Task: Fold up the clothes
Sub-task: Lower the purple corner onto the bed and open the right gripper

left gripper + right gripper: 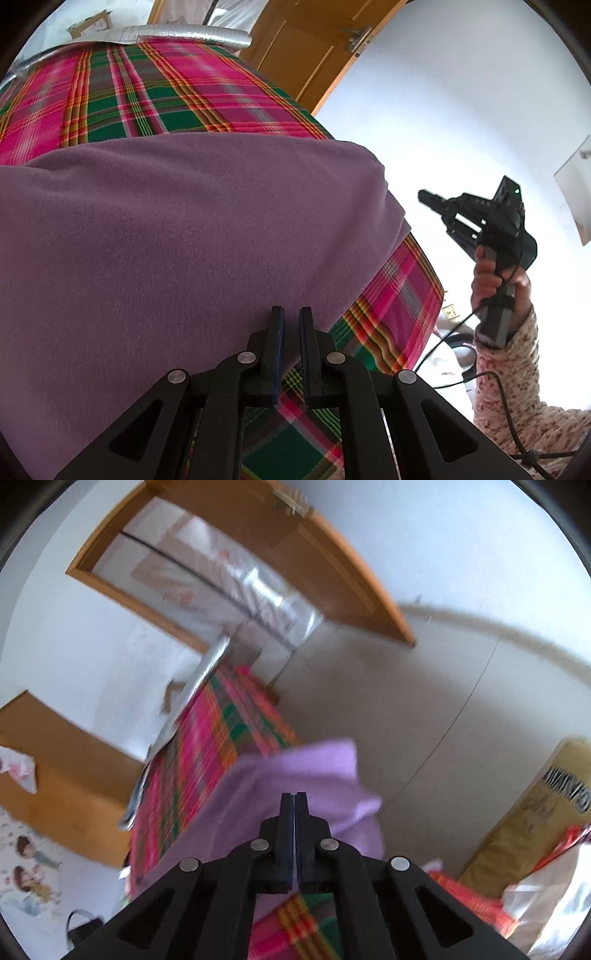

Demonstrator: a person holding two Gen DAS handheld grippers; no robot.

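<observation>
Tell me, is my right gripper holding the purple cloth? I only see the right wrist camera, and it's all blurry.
Observer: No. The left wrist camera shows your right gripper shut and empty, in the air off the side of the plaid sheet, apart from the purple cloth.
Operator: Where's my other gripper?
Observer: The left gripper is at the cloth's near edge, its fingers almost together. I cannot tell whether they pinch any fabric.
Operator: Is anything dangling?
Observer: Yes, a black cable droops from the right gripper's handle, below the hand that holds it.
</observation>
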